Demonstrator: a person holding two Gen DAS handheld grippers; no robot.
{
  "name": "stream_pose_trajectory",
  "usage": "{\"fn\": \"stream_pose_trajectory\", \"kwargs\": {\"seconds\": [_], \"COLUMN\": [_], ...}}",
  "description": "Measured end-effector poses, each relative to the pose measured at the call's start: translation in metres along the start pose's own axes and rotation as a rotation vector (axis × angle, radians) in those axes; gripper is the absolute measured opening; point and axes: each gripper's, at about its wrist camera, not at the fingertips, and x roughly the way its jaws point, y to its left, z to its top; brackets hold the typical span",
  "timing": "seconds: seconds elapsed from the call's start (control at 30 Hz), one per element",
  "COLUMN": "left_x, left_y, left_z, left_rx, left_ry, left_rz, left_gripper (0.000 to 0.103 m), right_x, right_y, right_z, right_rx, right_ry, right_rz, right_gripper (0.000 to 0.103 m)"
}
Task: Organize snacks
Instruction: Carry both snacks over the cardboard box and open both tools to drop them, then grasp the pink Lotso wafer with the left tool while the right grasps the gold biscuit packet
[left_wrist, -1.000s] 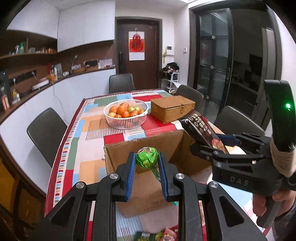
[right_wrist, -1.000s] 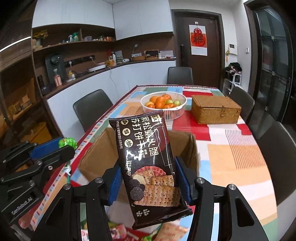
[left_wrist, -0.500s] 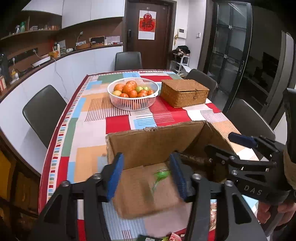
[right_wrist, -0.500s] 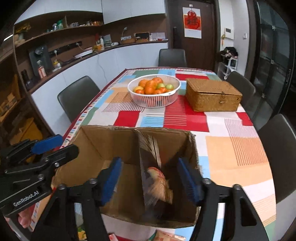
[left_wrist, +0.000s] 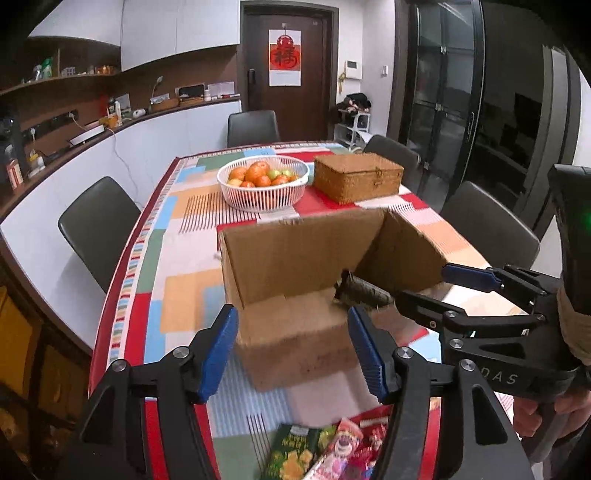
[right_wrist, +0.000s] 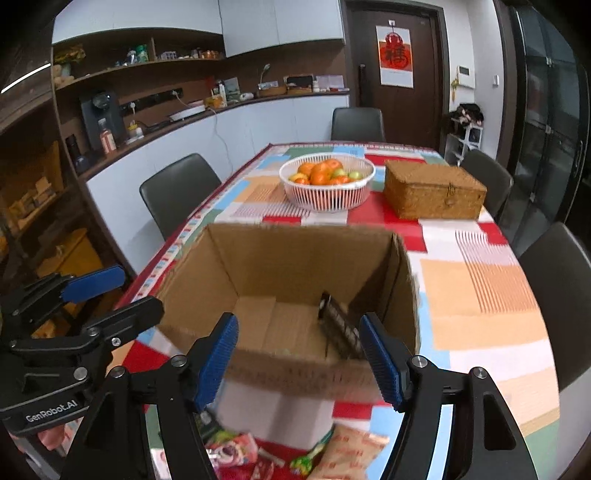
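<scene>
An open cardboard box (left_wrist: 295, 258) (right_wrist: 306, 269) stands on the patterned tablecloth. A dark cracker packet (right_wrist: 340, 328) leans inside it at the right; its top edge shows in the left wrist view (left_wrist: 364, 291). The green lollipop is hidden inside the box. My left gripper (left_wrist: 293, 354) is open and empty, just in front of the box; it also shows in the right wrist view (right_wrist: 99, 295). My right gripper (right_wrist: 301, 363) is open and empty over the box's near wall; it also shows in the left wrist view (left_wrist: 454, 284). Loose snack packets (left_wrist: 325, 454) (right_wrist: 280, 458) lie in front of the box.
A white basket of fruit (left_wrist: 264, 184) (right_wrist: 327, 184) and a wicker box (left_wrist: 356, 177) (right_wrist: 434, 192) stand behind the cardboard box. Dark chairs (left_wrist: 96, 225) (right_wrist: 554, 295) ring the table. A counter and shelves run along the left wall.
Both grippers opened and let go: the lollipop and the cracker packet dropped into the box. Both grippers have since pulled back toward me.
</scene>
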Motion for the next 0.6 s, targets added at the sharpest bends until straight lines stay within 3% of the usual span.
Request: {"fn": "stream_pose_trajectory", "kwargs": {"seconds": [0.27,0.6], "left_x": [0.012,0.037], "left_y": [-0.013,-0.038], "left_z": [-0.033,-0.080], "left_rx": [0.030,0.099], "left_ry": [0.116,0.294], "left_rz": [-0.026,-0.080], "left_gripper": [0.061,0.061], "right_x": [0.010,0.023], "right_y": [-0.002,-0.021], "right_z": [-0.037,-0.077], "right_rx": [0.025,0.061], "right_ry": [0.080,0.179], "right_rz": [0.007,-0.052], "right_gripper": [0.069,0.069]}}
